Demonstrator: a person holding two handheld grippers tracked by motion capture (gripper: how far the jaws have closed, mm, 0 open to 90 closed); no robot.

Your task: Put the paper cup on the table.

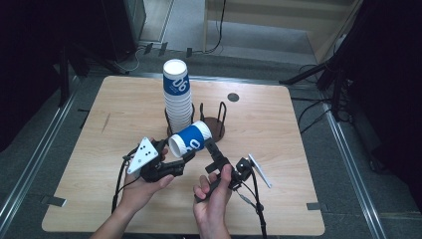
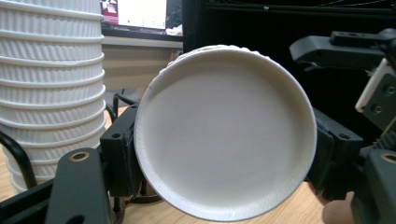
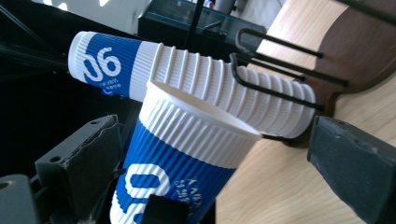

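Note:
A blue and white ribbed paper cup (image 1: pixel 190 139) hangs tilted above the table. My left gripper (image 1: pixel 187 156) is shut on it near its base. The cup's white base (image 2: pixel 224 140) faces the left gripper view between two black pads (image 2: pixel 119 156). In the right gripper view the cup (image 3: pixel 177 163) shows its mouth. My right gripper (image 3: pixel 219 158) is open; its left pad (image 3: pixel 81 168) is beside the cup wall and its right pad is well clear. From above, the right gripper (image 1: pixel 213 152) sits just right of the cup. A stack of upturned cups (image 1: pixel 177 97) stands in a black wire holder (image 1: pixel 221 113).
The holder's round brown base (image 1: pixel 216 127) has an open slot to the right of the stack. The wooden table (image 1: pixel 278 149) has a small grey disc (image 1: pixel 233 97) near its far edge. Cables trail from both grippers toward the near edge.

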